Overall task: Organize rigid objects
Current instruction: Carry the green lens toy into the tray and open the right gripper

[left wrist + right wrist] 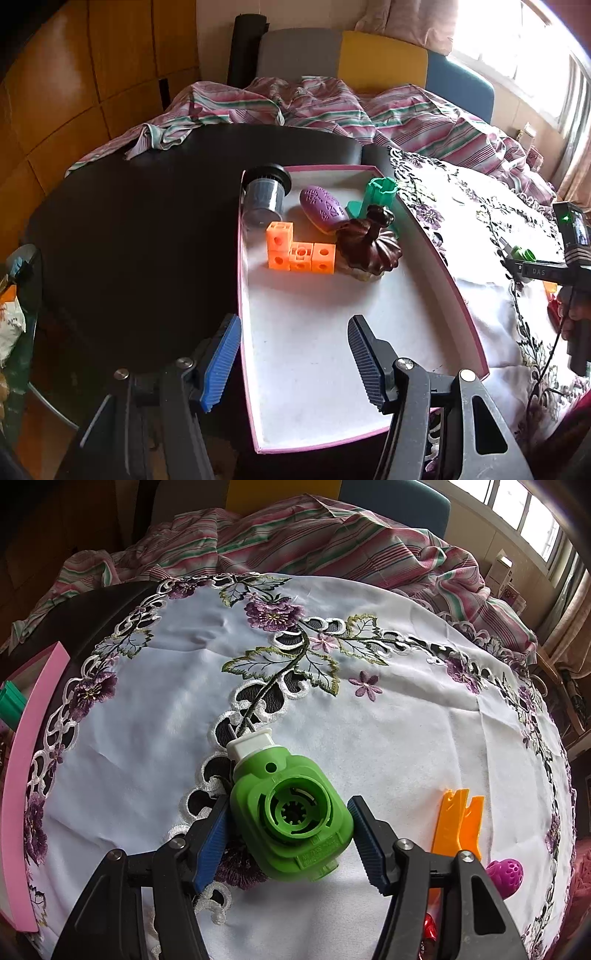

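The right gripper (pixel 290 830) is clamped on a green plug (pixel 291 819): both blue pads (pixel 212 834) press its sides, left and right, and the plug fills the space between them. Its round socket faces the camera, and its white end with two metal pins points away, toward the far side of the embroidered cloth (pixel 332 720) below it. Whether the plug rests on the cloth or is lifted just clear of it I cannot tell. Near and to the right of this gripper lie an orange tool (pixel 458 819) and a magenta ball (pixel 508 875), both on the cloth and partly hidden by the right finger. The left gripper (pixel 293 363) hangs over the near part of a pink-rimmed tray (pixel 461 288), its jaws apart with nothing between them. Toward the tray's far end sit a clear jar (pixel 264 195) with a black lid, a purple oval (pixel 323 208), a green holder (pixel 380 195), orange cubes (pixel 299 251) and a brown figure (pixel 369 243), set close together. From the left camera the right gripper shows at the far right, well apart from the tray, with the plug in it.
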### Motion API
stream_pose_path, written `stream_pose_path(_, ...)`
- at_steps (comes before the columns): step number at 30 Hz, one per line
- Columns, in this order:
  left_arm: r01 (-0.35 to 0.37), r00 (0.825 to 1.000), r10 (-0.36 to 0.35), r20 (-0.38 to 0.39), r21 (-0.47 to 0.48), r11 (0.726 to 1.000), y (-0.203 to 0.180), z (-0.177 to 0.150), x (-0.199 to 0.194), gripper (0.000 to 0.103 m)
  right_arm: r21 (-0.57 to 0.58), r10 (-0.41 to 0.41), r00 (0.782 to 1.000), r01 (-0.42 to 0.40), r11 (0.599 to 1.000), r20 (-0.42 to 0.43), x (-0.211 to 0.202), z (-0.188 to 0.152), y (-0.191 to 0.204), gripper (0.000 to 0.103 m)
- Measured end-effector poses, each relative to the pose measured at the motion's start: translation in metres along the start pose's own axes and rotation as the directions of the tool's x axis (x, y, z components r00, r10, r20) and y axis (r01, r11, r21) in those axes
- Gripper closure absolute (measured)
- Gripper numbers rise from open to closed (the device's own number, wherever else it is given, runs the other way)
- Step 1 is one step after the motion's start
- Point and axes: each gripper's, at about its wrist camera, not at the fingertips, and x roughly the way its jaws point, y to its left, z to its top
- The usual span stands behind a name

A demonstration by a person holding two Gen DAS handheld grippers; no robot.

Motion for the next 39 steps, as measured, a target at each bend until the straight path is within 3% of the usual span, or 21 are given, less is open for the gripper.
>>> stream_pose_path(12,-0.023,1.0,0.022,-0.006,-0.022,0.999,0.016,-0.009,-0.001,0.042,-0.028,0.033,0.999,-0.033,0.999,-0.003,-0.005,-0.002,0.007,0.04)
stream_pose_path(18,-0.019,1.0,0.018,-0.009,-0.036,0.999,0.024,-0.011,-0.002,0.042,0.004,0.17,0.983,-0.17,0.985,0.074,-0.045,-0.001,0.022,0.04)
stream_pose_path(23,-0.002,1.0,0.001,-0.01,-0.045,0.999,0.025,-0.013,-0.001,0.042,-0.122,0.281,0.952,-0.266,0.956,0.122,-0.095,-0.009,0.083,0.04)
stream_pose_path(28,0.02,1.0,-0.02,-0.008,-0.052,0.998,0.026,-0.015,-0.002,0.042,-0.177,0.353,0.93,-0.332,0.926,0.105,-0.12,-0.013,0.154,0.04)
stream_pose_path(32,0.027,1.0,-0.027,-0.005,-0.074,0.997,0.032,-0.016,-0.004,0.042,-0.142,0.343,0.936,-0.33,0.933,0.076,-0.114,-0.015,0.193,0.04)
stream_pose_path(39,0.033,0.999,-0.035,-0.013,-0.109,0.994,0.044,-0.019,-0.001,0.042,-0.062,0.319,0.948,-0.319,0.946,0.002,-0.077,-0.011,0.221,0.04)
